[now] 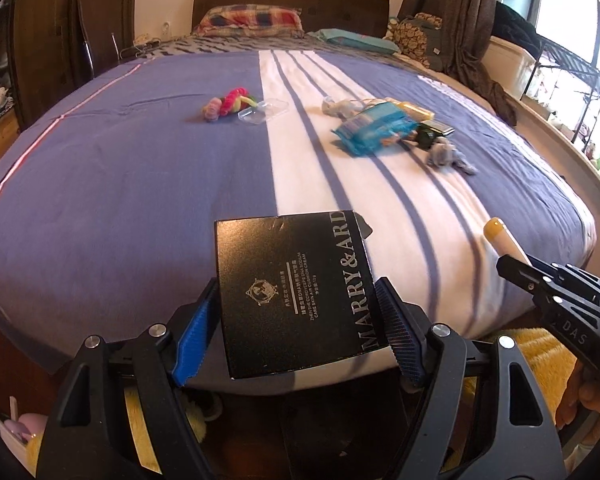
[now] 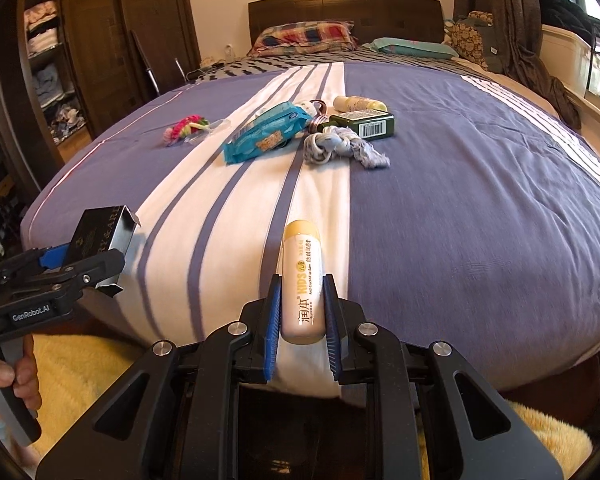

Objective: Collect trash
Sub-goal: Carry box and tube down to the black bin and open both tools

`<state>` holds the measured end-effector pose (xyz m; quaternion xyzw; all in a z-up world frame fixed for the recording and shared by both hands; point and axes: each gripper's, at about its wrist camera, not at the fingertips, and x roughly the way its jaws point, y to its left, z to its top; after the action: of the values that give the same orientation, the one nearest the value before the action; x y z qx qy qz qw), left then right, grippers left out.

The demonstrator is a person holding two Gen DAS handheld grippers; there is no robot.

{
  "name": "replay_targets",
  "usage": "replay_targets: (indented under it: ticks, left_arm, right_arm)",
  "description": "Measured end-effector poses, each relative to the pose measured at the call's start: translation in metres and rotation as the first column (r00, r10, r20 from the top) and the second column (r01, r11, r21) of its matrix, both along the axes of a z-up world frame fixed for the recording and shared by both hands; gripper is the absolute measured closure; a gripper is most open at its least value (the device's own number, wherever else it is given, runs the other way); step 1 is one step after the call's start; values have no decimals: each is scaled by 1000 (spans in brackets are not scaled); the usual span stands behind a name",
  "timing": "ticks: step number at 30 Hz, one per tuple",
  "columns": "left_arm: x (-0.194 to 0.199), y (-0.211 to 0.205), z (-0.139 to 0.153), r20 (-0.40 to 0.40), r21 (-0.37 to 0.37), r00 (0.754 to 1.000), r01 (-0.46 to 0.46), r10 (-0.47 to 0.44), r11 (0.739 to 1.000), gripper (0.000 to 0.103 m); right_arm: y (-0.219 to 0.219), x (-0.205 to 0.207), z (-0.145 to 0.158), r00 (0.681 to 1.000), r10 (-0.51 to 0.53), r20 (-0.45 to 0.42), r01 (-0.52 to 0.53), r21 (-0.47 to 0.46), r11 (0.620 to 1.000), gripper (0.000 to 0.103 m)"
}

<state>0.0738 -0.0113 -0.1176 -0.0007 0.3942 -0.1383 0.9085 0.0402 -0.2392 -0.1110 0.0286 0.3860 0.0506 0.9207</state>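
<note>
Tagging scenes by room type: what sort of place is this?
A bedroom in a home: a large bed with a wooden headboard and plaid pillow, plus a wardrobe with folded clothes.

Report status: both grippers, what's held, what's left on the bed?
Left gripper shut on black box. Right gripper shut on cream tube. Blue wrapper, green box, rope toys remain on bed. Nothing blocking.
</note>
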Motion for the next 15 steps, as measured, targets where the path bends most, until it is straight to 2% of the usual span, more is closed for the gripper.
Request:
replay_targets:
  ticks: [8,15]
  left_arm:
    - [-50,1,2,34,-11,999,-12,12,1000,31]
    - [-76,0,-34,-34,-24,999,-3,2,1000,31]
  right_arm:
    - [2,-43,-1,1000,10,9,-10,8,1000,82]
    - [1,-63,-24,998,15,-57,-15,7,1000,82]
